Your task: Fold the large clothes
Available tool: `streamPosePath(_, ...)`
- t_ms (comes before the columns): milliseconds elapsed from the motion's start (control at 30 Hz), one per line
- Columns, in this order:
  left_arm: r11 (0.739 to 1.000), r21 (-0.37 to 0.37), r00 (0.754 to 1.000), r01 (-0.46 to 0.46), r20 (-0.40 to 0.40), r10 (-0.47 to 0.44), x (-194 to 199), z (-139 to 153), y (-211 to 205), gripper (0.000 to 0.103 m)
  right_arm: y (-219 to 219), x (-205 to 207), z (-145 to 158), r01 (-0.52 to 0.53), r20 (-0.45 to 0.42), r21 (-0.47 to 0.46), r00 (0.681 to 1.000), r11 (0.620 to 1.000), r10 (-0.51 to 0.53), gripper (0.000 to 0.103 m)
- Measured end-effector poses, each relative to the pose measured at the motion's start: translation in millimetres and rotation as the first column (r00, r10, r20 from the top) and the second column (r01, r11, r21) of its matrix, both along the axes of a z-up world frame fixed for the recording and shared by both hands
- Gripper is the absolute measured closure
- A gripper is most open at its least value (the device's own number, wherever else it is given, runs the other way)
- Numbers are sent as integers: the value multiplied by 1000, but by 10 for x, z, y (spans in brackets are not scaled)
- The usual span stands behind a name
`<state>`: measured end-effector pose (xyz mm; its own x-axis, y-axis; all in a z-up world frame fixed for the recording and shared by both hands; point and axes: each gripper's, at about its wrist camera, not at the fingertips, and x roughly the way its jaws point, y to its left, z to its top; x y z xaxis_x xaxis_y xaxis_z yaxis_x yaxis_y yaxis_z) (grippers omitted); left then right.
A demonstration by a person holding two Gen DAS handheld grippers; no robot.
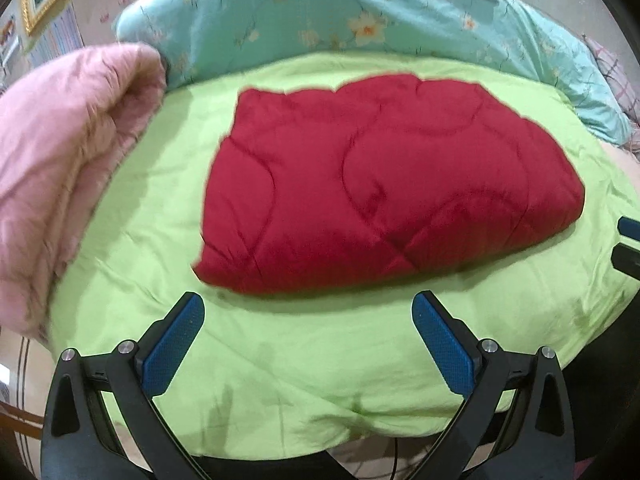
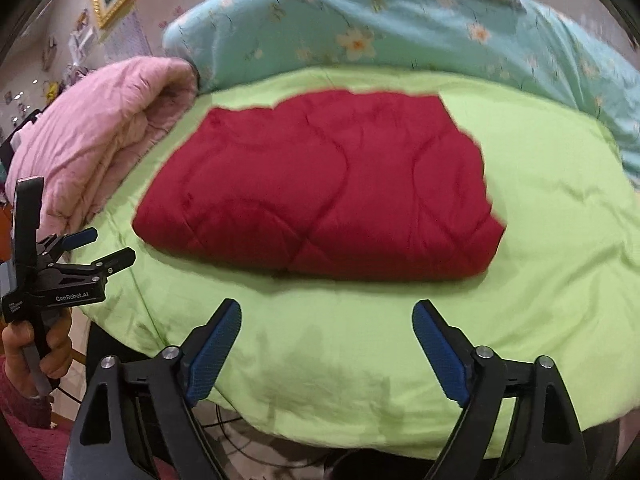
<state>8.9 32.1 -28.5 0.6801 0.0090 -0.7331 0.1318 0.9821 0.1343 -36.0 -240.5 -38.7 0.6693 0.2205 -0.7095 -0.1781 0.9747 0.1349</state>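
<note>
Your left gripper and right gripper, both spread wide and empty, hover at the bed's near edge, apart from the folded red quilt lying mid-bed, seemingly finished.

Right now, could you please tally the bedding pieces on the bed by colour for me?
Red: 1, the folded red quilted blanket
Pink: 1, the bundled pink quilt
Lime green: 1, the lime green sheet spread beneath
Teal floral: 1, the teal floral duvet at the far side
Total: 4
</note>
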Motion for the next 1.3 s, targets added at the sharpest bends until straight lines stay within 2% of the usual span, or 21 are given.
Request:
streamPosePath(100,1000,11,999,-8,32,7,8,154,8,0,15,-19,213,-12,46,-12,999,1000,12,6)
streamPosePath(200,1000,12,999,-10,54,9,42,205,9,0,45,12,293,-19,69,-25,997,1000,20,4)
streamPosePath(667,999,-24,999,-39,-3,39,488,-140,-64,0,208,590,-210,-36,-44,-45,998,998,34,3)
streamPosePath(1300,999,-16,1000,-28,-12,27,667,-166,-153,0,201,905,-195,-26,-45,-35,999,999,25,3)
